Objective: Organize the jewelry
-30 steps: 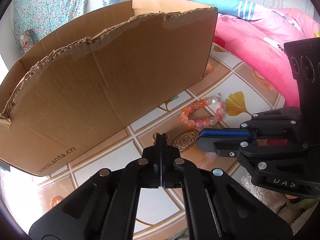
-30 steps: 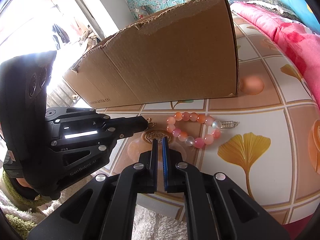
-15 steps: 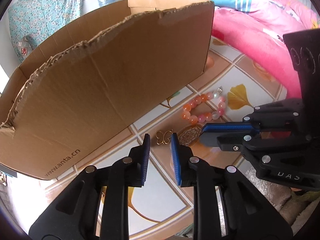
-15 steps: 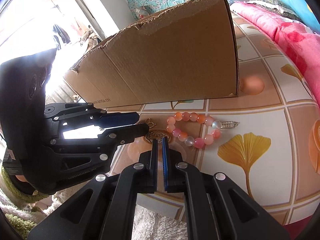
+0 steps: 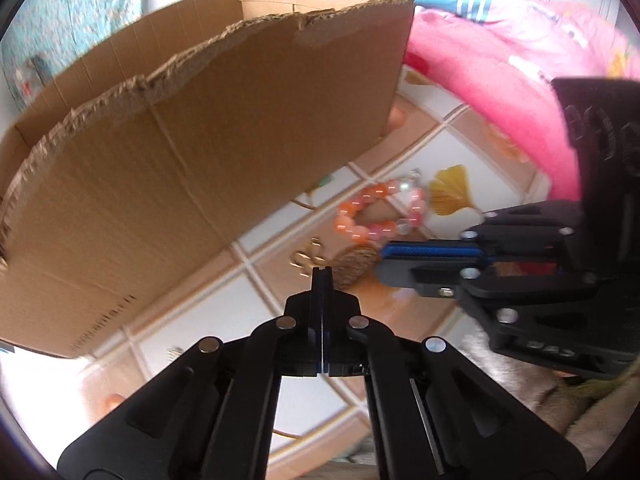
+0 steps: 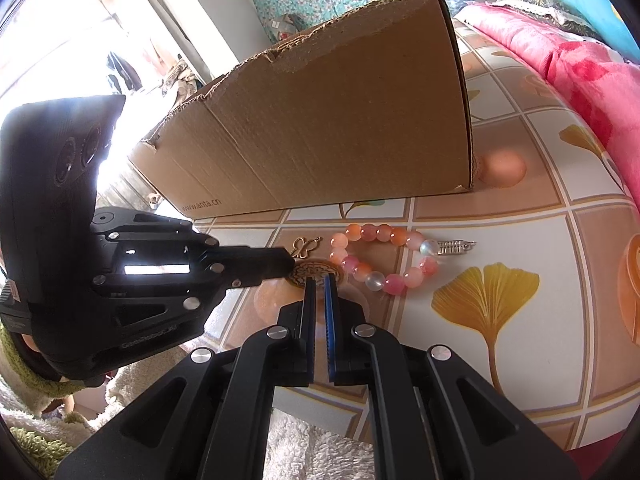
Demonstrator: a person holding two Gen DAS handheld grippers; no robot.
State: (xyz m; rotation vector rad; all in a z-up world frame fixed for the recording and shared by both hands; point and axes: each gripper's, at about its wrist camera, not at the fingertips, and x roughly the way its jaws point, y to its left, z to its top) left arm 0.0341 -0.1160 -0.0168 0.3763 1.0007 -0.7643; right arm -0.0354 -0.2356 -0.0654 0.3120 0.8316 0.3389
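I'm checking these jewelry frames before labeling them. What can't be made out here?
- Inside of the cardboard box: hidden by its near wall, both views.
- Butterfly charm: motion-blurred, left view.
- Round pendant: partly covered by the right tool and left tool; whether either holds it is unclear.

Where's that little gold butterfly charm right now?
In the right wrist view the gold butterfly charm lies on the tablecloth, just left of the bead bracelet, beside the left gripper.

Matt corrugated cardboard box (image 6: 340, 120); glossy bead bracelet (image 6: 384, 258); shiny metal charm (image 6: 456, 247).
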